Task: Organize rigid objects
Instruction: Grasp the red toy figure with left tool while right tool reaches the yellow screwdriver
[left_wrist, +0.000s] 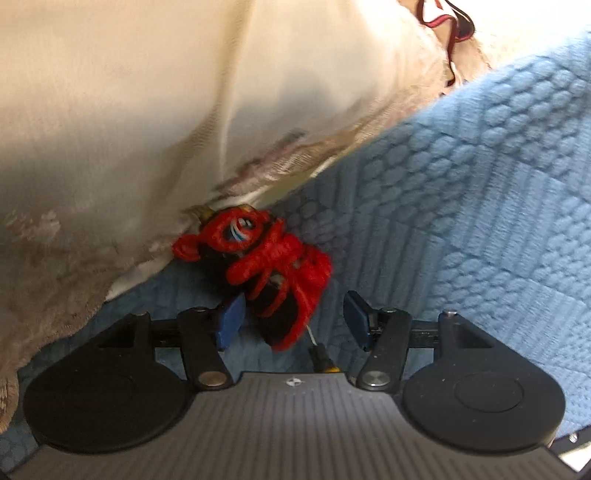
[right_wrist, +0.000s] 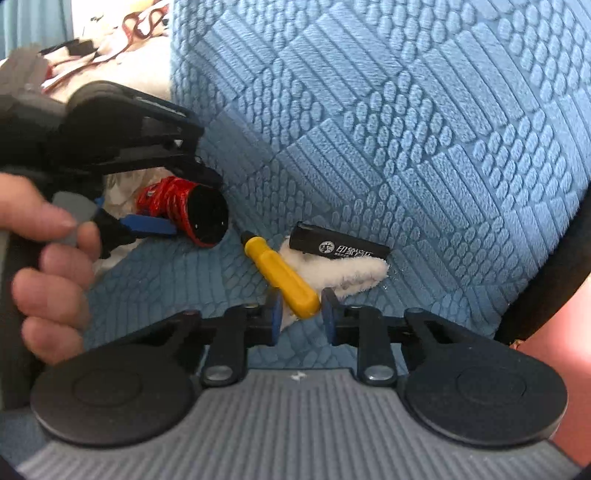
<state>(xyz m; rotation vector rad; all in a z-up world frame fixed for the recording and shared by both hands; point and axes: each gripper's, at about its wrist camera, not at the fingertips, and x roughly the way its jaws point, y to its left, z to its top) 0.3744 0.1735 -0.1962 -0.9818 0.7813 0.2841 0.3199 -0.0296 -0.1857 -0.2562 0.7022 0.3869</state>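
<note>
Screwdriver (right_wrist: 282, 275) handle sits pinched in your right gripper (right_wrist: 301, 314); your left gripper (left_wrist: 293, 319) stands open around the red-wrapped spool (left_wrist: 269, 266), pads not pressing it.

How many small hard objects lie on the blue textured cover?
3: a red-wrapped black cylinder at the cream cloth, a yellow screwdriver centre, a black lighter to its right. The cloth may hide more.

Left gripper (left_wrist: 293, 319) open around red-black yarn-wrapped object (left_wrist: 266, 262), blue quilt (left_wrist: 461, 184).
</note>
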